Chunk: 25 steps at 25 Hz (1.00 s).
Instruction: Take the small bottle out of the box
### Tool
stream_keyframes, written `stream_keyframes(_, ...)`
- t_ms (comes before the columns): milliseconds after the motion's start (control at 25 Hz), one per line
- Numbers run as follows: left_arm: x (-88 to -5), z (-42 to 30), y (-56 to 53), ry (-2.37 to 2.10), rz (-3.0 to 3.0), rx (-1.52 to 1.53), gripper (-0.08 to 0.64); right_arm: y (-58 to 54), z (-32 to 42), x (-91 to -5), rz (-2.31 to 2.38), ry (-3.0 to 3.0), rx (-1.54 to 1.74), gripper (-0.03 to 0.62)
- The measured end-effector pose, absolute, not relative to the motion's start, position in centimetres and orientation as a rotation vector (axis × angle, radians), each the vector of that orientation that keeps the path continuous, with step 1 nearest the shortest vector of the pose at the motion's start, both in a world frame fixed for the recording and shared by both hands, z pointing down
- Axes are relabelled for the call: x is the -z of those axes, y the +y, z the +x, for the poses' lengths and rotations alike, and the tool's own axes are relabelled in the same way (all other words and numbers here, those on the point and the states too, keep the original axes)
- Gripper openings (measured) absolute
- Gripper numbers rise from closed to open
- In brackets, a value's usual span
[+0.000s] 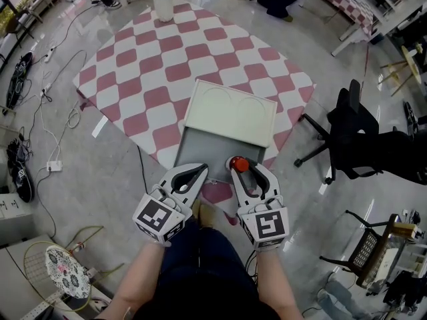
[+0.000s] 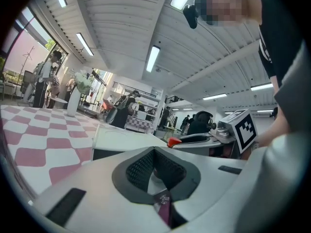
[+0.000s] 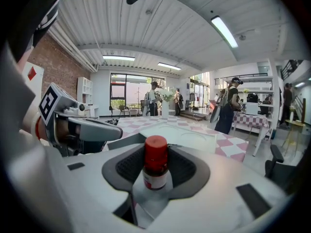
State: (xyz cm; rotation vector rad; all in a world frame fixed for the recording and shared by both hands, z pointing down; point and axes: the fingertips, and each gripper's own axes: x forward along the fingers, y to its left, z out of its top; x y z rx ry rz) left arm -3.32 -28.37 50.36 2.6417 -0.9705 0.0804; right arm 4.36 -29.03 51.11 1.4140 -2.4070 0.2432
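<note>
A small bottle (image 1: 239,165) with a red cap stands upright between the jaws of my right gripper (image 1: 245,168), which is shut on it. In the right gripper view the bottle (image 3: 155,171) fills the hollow of the dark pads (image 3: 187,171). It hangs over the near edge of the grey box (image 1: 200,153), whose cream lid (image 1: 230,112) stands open at the far side. My left gripper (image 1: 192,173) is just left of the right one, over the box's near left corner, shut with nothing in it; its tips (image 2: 155,151) meet.
The box lies on a table with a pink and white checked cloth (image 1: 167,59). A white vase (image 1: 162,2) stands at its far edge. A black office chair (image 1: 347,135) is to the right. Cables and a racket (image 1: 67,272) lie on the floor at left.
</note>
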Motion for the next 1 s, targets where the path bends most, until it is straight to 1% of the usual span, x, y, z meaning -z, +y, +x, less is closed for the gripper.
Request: stream_keyframes(1000,-46.0,-3.4,-29.5,-1.022,2.697,-0.011,0.002,-28.9,5.8,-45.3,1.484,-2.485,-0.180,0.144)
